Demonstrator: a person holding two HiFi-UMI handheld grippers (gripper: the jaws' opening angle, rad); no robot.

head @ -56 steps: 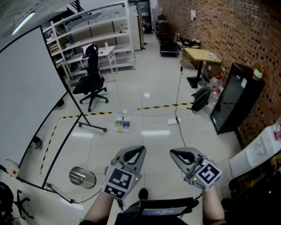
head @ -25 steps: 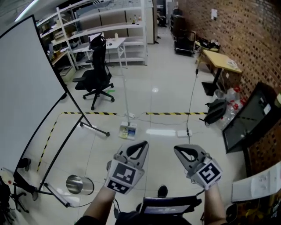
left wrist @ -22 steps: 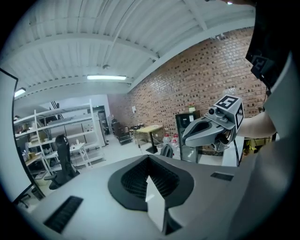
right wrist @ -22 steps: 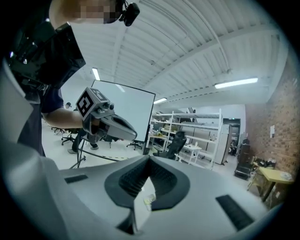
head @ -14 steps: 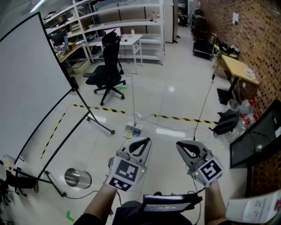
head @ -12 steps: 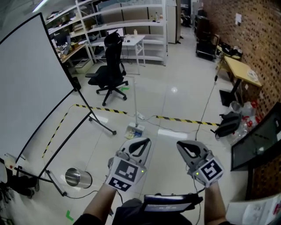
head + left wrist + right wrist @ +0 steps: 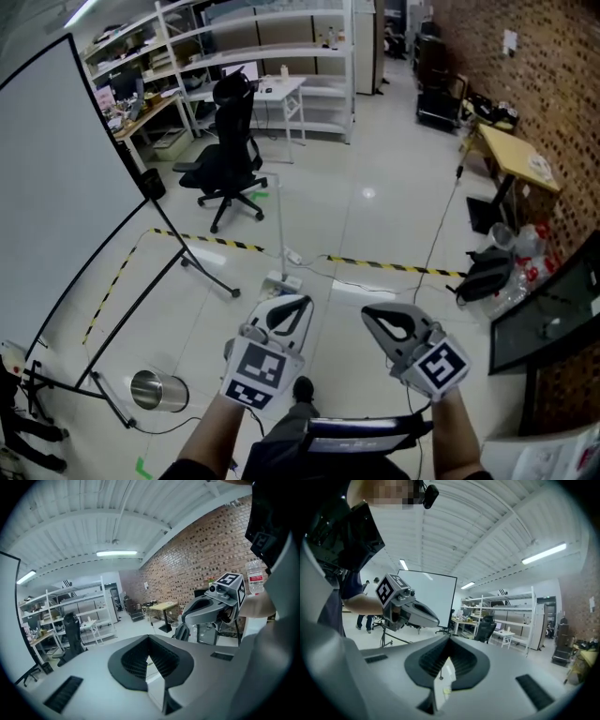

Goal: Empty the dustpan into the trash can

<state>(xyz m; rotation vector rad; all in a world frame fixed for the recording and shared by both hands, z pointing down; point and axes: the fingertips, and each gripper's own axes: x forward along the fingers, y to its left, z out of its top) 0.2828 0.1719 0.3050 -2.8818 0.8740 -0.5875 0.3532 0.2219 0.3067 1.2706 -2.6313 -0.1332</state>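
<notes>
floor tape [image 7: 375, 263]: yellow-black stripe, the reference for every place below.
dustpan [image 7: 281, 278]: near side of the floor tape, just beside it, set down flat. Partly hidden behind the left gripper [image 7: 302, 302]. Thin handle [image 7: 281, 216] standing upright, crossing the floor tape in the head view. Load not readable at this size.
trash can [image 7: 157, 391]: shiny metal cylinder on the near side of the floor tape, well apart from it, off toward its left end. Mouth open, apparently upright.
left gripper: near side of the floor tape, near the dustpan, not touching it. Clenched, nothing between the jaws.
right gripper [image 7: 367, 315]: near side of the floor tape, beside the left gripper. Also clamped closed, empty.
task state: not started, by the look of it. Dustpan untouched, well apart from the trash can.
handling guess: probably light and stiff, plastic or thin metal. Long lever, so prone to swing and tip when taken high. Smooth round handle, likely slippery in the pads.
grip point: low-to-mid handle for the carry, second gripper lower down near the dustpan body for the tilt. Jaws to be opened first.
risk: spill en route with any dip of the dustpan mouth. Keep level until over the trash can.
</notes>
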